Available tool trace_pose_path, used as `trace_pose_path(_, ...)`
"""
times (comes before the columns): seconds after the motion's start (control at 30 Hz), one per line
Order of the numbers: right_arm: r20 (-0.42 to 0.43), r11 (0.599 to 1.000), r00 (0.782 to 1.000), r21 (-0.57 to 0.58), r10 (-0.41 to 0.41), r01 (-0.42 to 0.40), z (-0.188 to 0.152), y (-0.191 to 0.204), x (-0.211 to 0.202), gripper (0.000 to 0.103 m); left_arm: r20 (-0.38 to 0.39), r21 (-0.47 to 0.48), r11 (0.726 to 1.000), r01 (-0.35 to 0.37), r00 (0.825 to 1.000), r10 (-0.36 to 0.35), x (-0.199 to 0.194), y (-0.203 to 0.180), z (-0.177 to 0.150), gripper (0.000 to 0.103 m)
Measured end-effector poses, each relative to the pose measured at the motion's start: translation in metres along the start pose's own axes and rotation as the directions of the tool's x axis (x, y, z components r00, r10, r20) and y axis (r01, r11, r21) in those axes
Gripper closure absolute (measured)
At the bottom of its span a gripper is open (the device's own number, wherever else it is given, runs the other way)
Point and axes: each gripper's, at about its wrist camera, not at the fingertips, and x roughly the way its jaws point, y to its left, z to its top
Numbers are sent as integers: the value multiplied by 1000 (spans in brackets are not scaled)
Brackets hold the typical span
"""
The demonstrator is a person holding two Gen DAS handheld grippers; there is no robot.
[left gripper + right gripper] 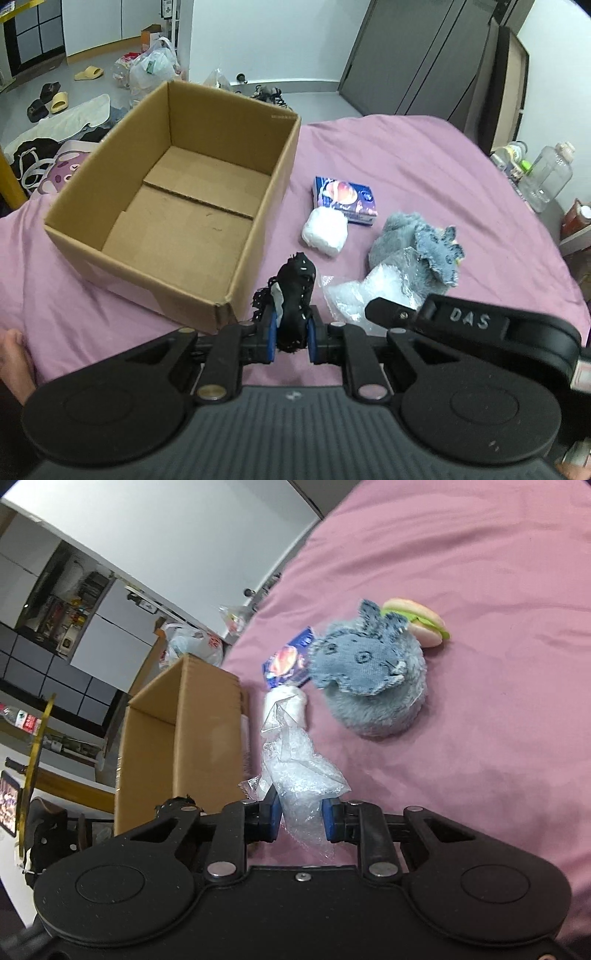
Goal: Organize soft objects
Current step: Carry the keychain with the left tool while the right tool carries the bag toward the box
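On the pink bed sheet [406, 155] stands an open cardboard box [177, 206], its flaps out of the way and its floor bare. Just in front of the box's near right corner, the left claw [290, 334] is closed tight on a bundle of black fabric [293, 295], which sticks up between the blue pads [270, 332] and shows a scrap of white on one side; what kind of garment it is I cannot tell, as it is bunched up and dark.

To the right of the box, on the sheet, lie the other soft things. A blue tissue pack [345, 199] sits furthest back, with a white wad [325, 230] touching its near edge. Right of those is a grey plush toy [417, 240] with a denim-like patch on top. In the right wrist view a small toy burger [417, 626] rests against the far side of the plush toy.

The right claw [300, 821] is closed on a clear crumpled plastic bag [295, 771], its blue pads pressing the bag's lower part from both sides. The bag stands up from the pads and reaches toward the white wad, beside the outer wall of the box. In the left wrist view the same bag shows near the plush toy, with the right claw's black body crossing in front of it.

Beyond the bed the floor [74, 59] carries slippers [88, 72], bags and clothes. Clear bottles [546, 177] stand at the bed's right side.
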Motion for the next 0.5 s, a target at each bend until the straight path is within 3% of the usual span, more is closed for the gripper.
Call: trace_pose_path(0.5, 142, 989, 987, -130, 82, -63, 1, 37, -33, 81, 83, 41, 995, 87, 992, -91, -58, 15, 11, 88)
